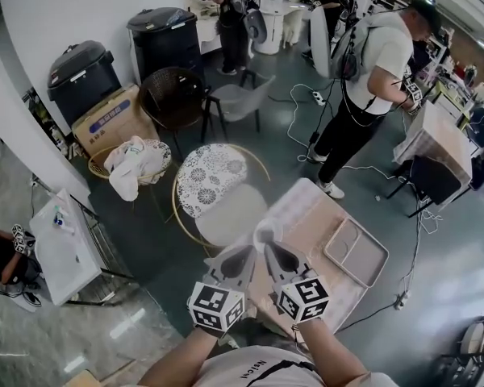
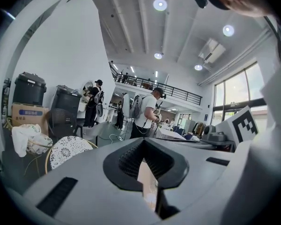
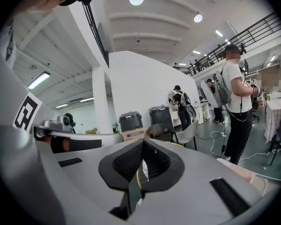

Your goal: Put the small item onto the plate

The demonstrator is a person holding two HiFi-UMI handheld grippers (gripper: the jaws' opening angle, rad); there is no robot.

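Grey left gripper (image 1: 250, 250), right gripper (image 1: 269, 248), jaws together, over beige table (image 1: 306, 214)

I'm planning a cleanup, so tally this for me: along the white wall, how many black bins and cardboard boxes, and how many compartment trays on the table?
Black bins: 2
Cardboard boxes: 1
Compartment trays: 1
Total: 4

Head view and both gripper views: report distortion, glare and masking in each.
Head view: bowed edges, glare on the floor. Left gripper view: strong fisheye, dark corners, blown-out ceiling lamps. Right gripper view: same fisheye, mosaic on the face of a standing person.
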